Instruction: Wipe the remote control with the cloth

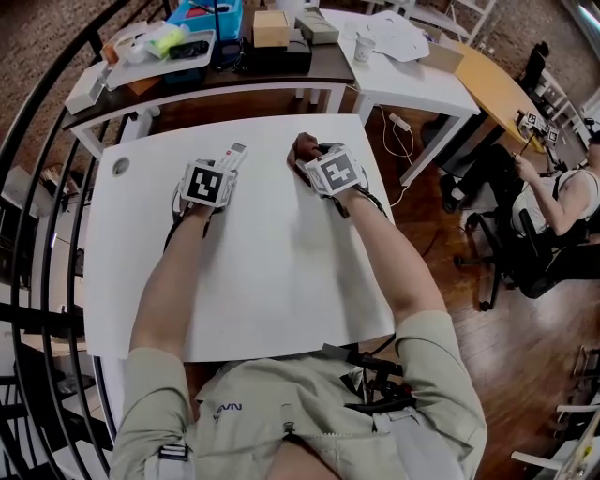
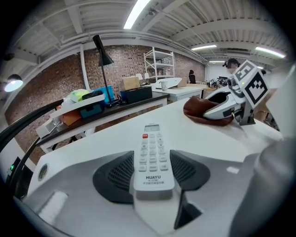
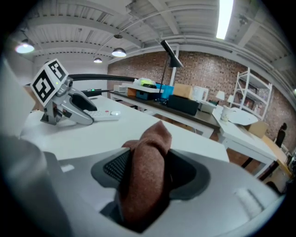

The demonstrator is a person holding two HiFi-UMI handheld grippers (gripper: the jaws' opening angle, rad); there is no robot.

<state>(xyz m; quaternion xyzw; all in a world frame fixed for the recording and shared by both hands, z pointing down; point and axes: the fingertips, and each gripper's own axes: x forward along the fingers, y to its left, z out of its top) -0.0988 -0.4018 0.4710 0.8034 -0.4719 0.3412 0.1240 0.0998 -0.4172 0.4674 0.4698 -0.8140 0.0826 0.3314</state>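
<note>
Closest to the head camera, a beige shirt [image 1: 281,422] is seen at the bottom edge, with a white table [image 1: 262,300] spread out beyond it.

So, the left gripper [image 2: 152,175] is clamped on the remote [image 2: 151,148]. The near end is squeezed between the two pads [image 2: 187,171], buttons up, and the rest is pointed away toward the far table edge. It's a white one, with a red button near the far end and "HUAYU" printed at the near end. It's held low over the table, and whether it's actually touching down can't be told.

The right gripper [image 3: 147,180] is found off to the right, apart from the left one, with both tipped downward. Its jaws are spread, and the brown cloth [image 3: 150,143] is bunched up between them in a hump. Both of its pads are brushed by the cloth, but no real squeeze is seen, so it's counted as loose. From the left gripper view, the cloth is seen heaped on the table right under that gripper's tips, to the right of the remote and not touching it.

Behind the table, a dark desk [image 1: 234,70] is loaded with a blue bin [image 1: 208,17] and a box [image 1: 270,28], and a black lamp [image 2: 102,53] is seen rising by it. Off to the right, a person [image 1: 562,202] is seated.
</note>
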